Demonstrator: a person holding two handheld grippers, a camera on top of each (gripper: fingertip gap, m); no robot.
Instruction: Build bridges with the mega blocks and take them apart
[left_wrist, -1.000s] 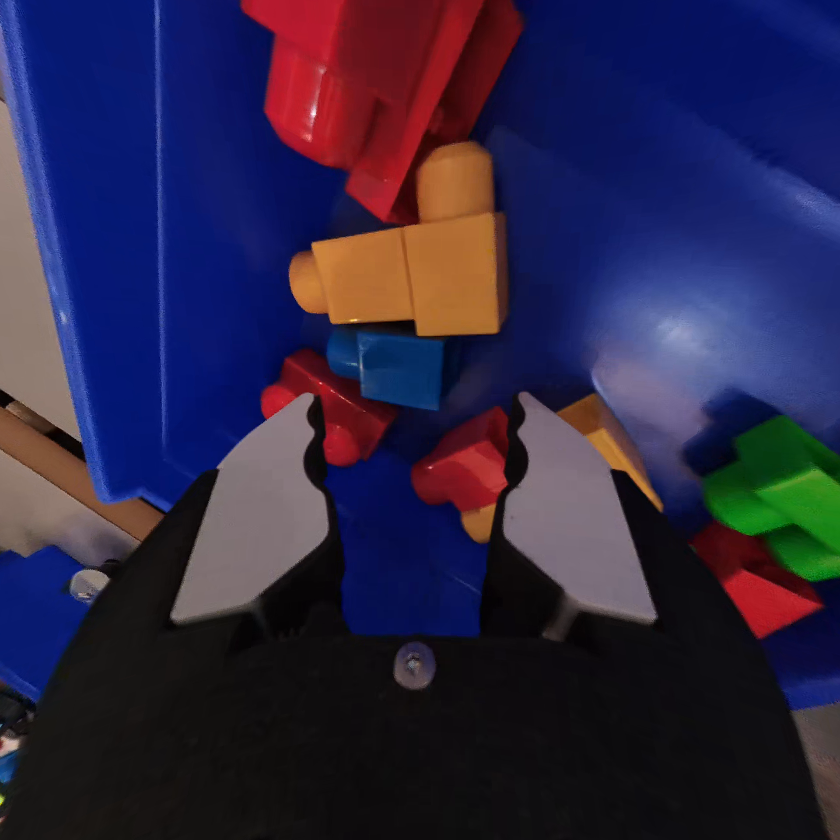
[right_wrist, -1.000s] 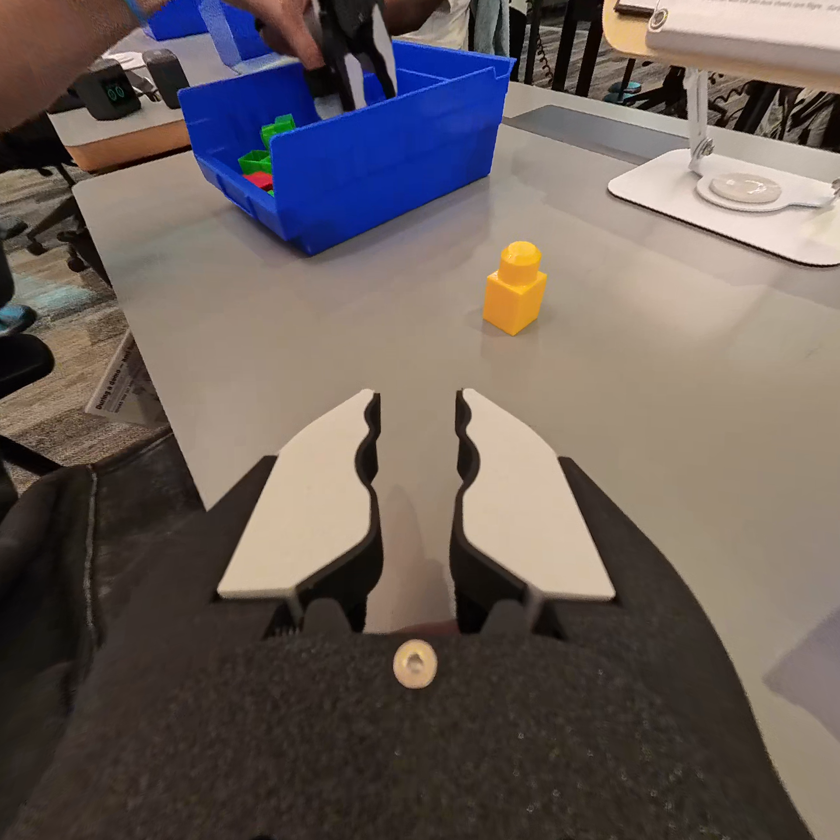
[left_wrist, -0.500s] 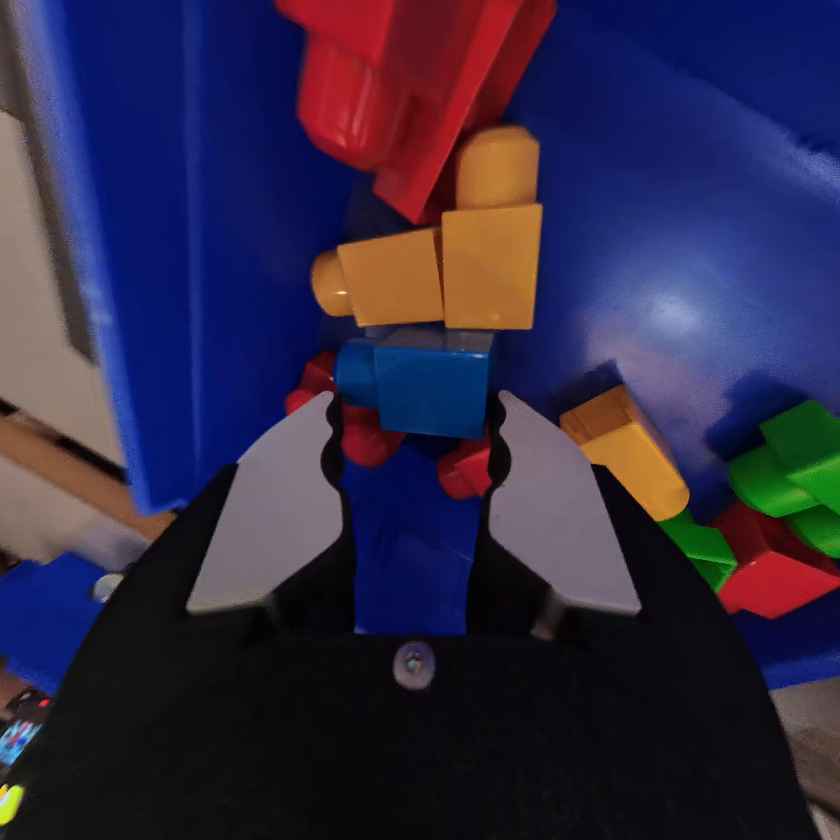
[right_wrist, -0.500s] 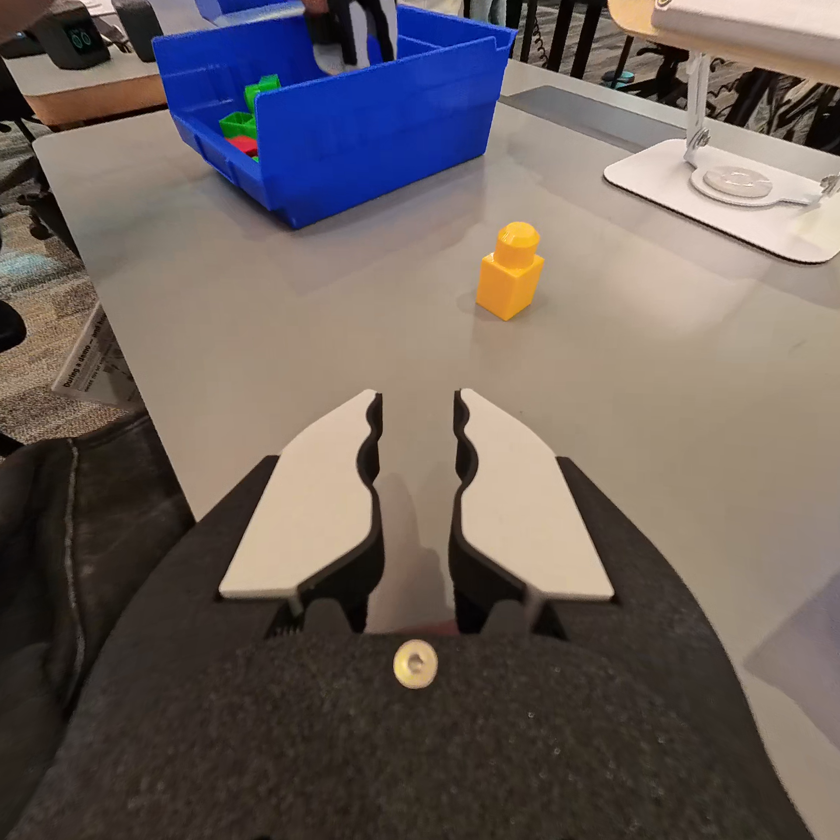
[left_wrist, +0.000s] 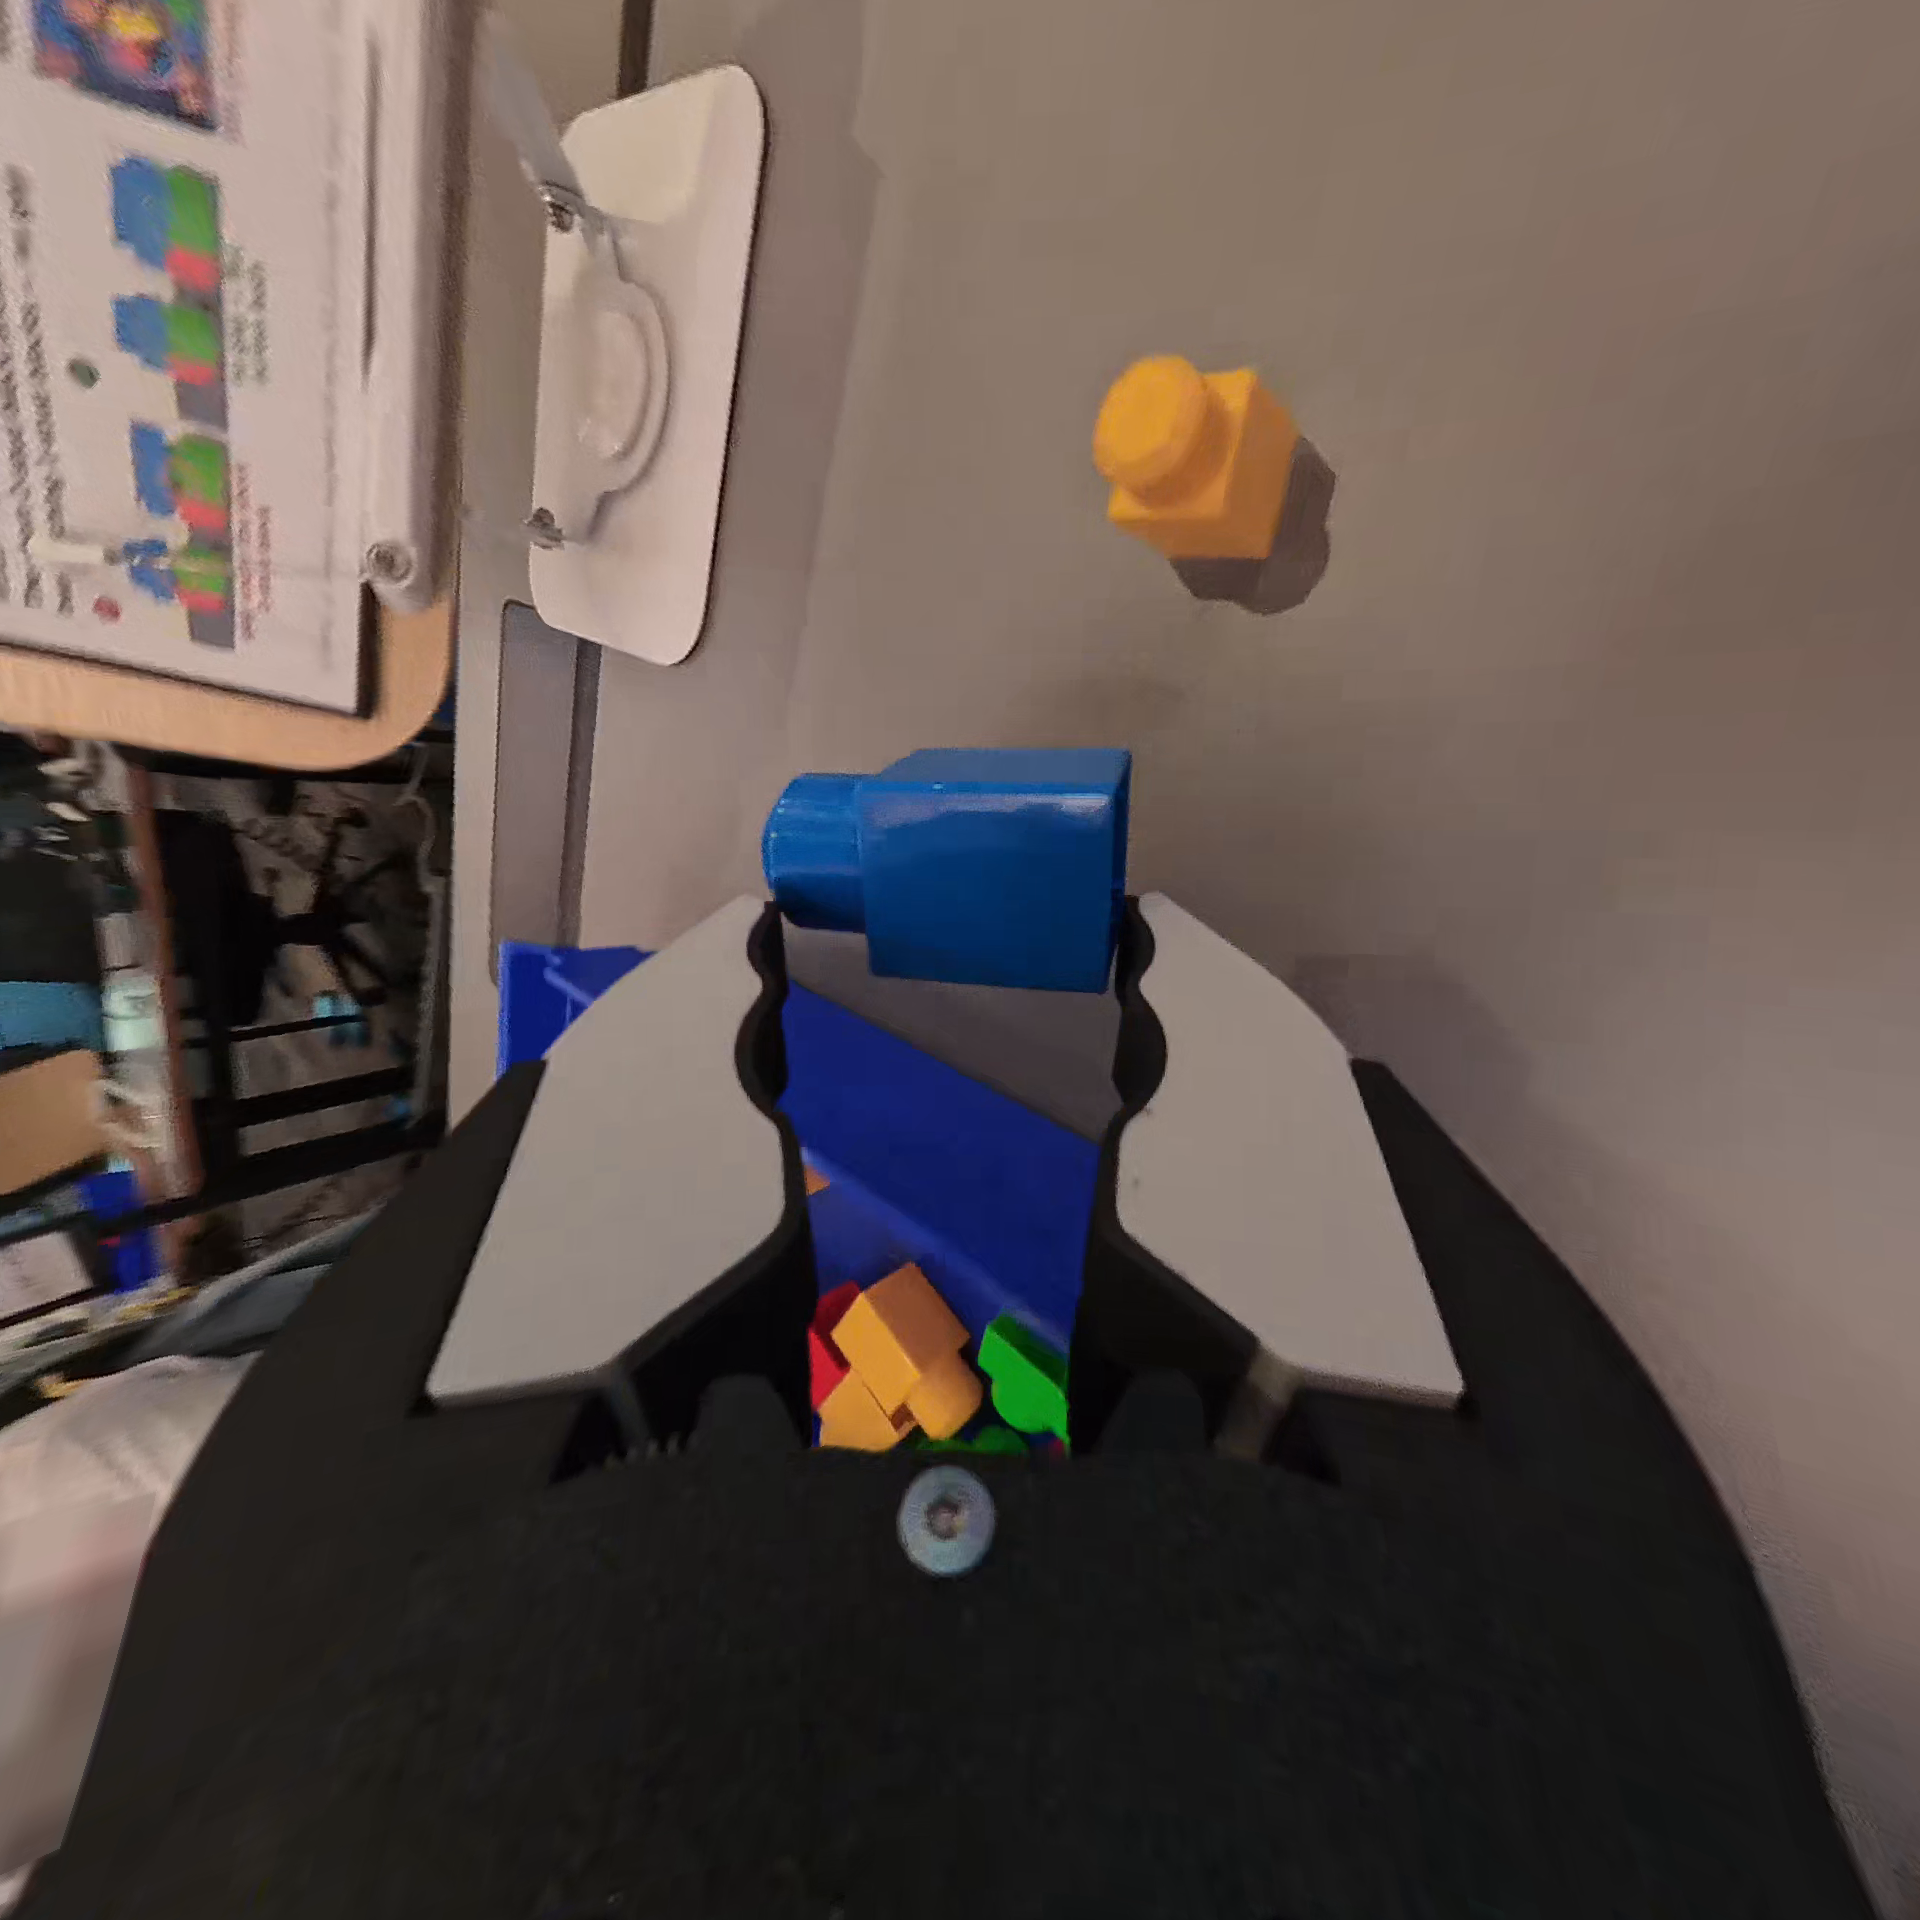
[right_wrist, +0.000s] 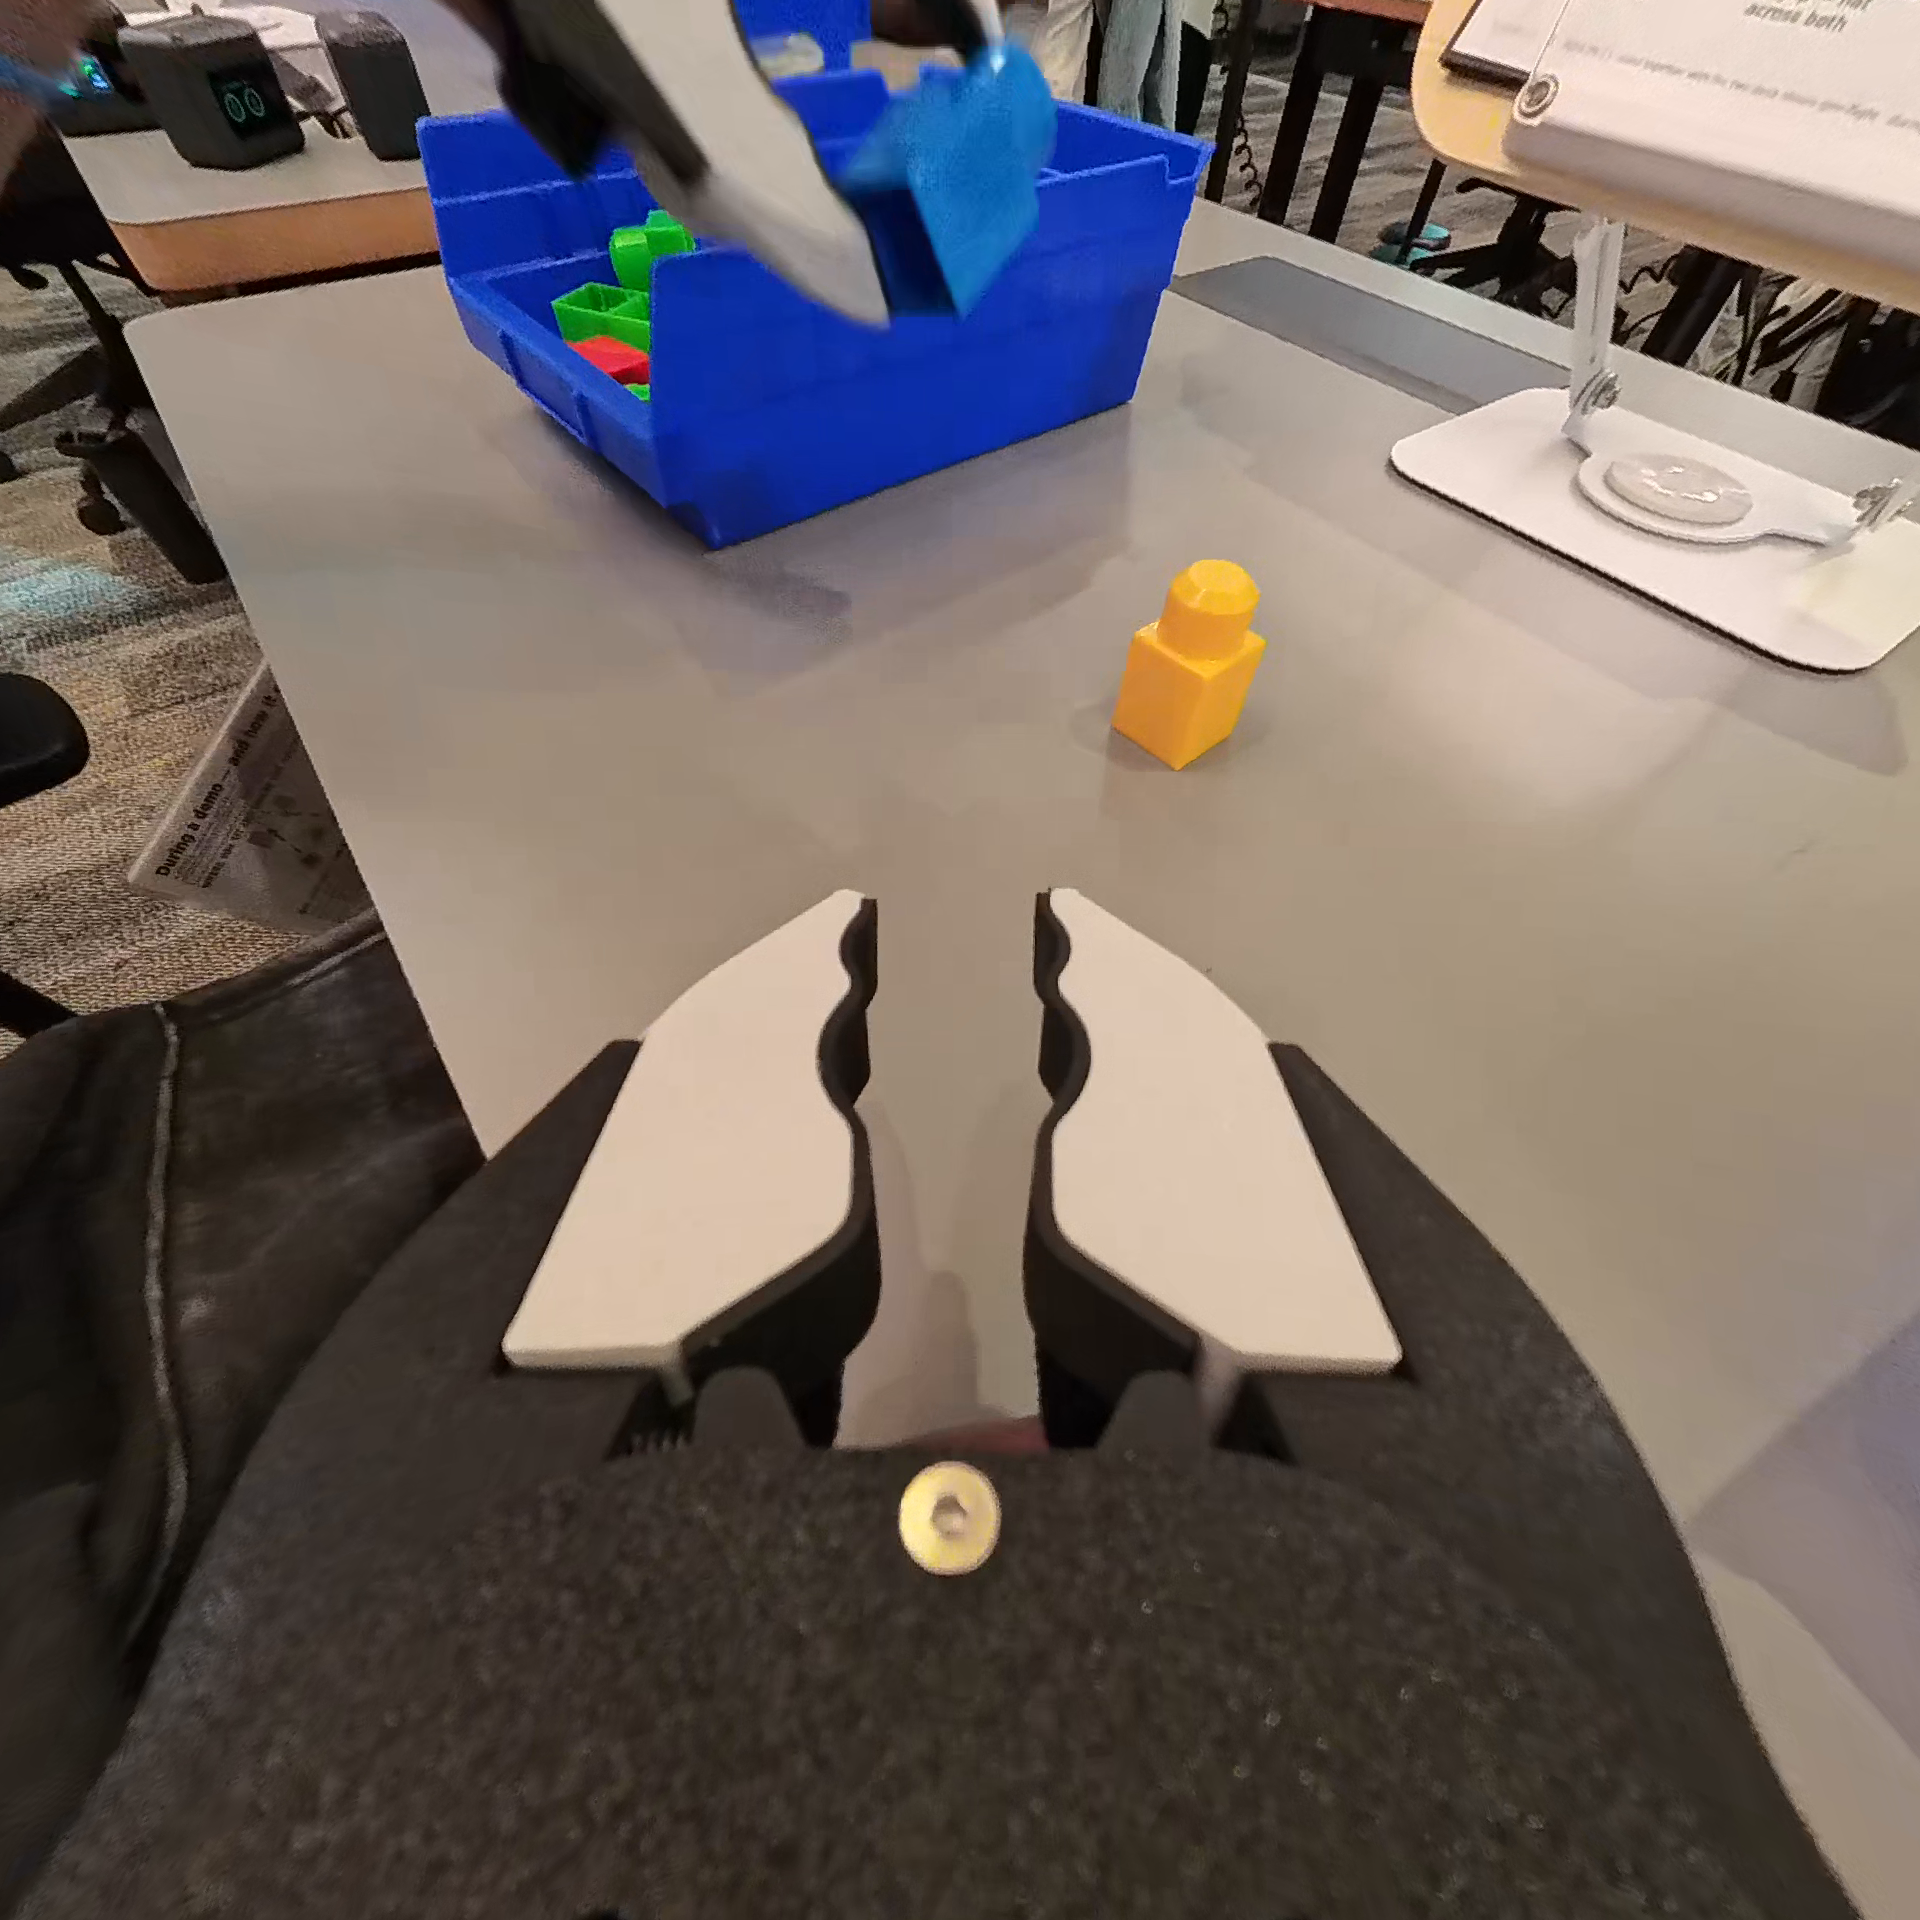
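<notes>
My left gripper (left_wrist: 945, 920) is shut on a blue single-stud block (left_wrist: 977, 873), held by its fingertips with the stud pointing left, above the blue bin (left_wrist: 935, 1122). In the right wrist view the same block (right_wrist: 966, 177) hangs over the bin (right_wrist: 883, 416), with a finger (right_wrist: 748, 177) of the left gripper beside it. A yellow single-stud block (right_wrist: 1195, 665) stands upright on the grey table (right_wrist: 623, 727); it also shows in the left wrist view (left_wrist: 1195, 462). My right gripper (right_wrist: 956, 914) is open and empty, low over the table's near edge.
The bin holds loose yellow, red and green blocks (left_wrist: 899, 1351). A white stand base (right_wrist: 1662, 520) sits at the table's right, carrying a tilted board with an instruction sheet (left_wrist: 177, 343). A paper sheet (right_wrist: 239, 831) lies on the floor left of the table. The left gripper's tips are roughly 20 cm from the right gripper's.
My left gripper closed on the blue block inside the bin and lifted it out, now held above the bin and turned toward the table. The right gripper stays about where it was.
</notes>
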